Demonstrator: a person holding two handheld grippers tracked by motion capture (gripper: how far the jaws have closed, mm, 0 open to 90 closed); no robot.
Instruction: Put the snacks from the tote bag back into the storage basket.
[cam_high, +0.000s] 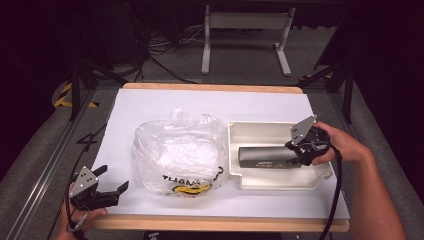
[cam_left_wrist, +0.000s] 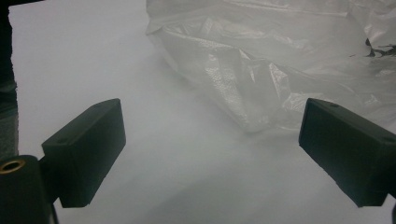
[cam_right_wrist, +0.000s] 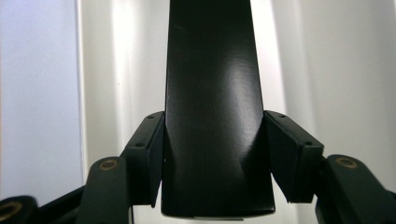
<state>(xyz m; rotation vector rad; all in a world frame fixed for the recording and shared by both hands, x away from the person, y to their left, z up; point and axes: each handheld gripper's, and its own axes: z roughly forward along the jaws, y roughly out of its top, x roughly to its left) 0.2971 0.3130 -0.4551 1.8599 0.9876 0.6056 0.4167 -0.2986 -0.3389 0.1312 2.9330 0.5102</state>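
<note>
R gripper (cam_high: 300, 156) is clenching a long black box (cam_high: 265, 157) by its right end, jaws pressing on both sides of it; in the right gripper view the box (cam_right_wrist: 212, 107) is running straight away between the two pads. Box is lying lengthwise inside a white tray (cam_high: 260, 129), which is sitting near the desk's right edge, on the white sheet (cam_high: 150, 105) covering the desk. Whether the box is touching the tray floor, can't tell. L gripper (cam_high: 112, 190) is hanging by the front-left corner of the desk, jaws released w/ nothing between them. Just beside it, at mid desk, a crumpled clear plastic bag (cam_high: 177, 150) w/ black and yellow print is lying, touching the tray's left wall. In the left gripper view the bag (cam_left_wrist: 280, 60) is lying just past the pads.
</note>
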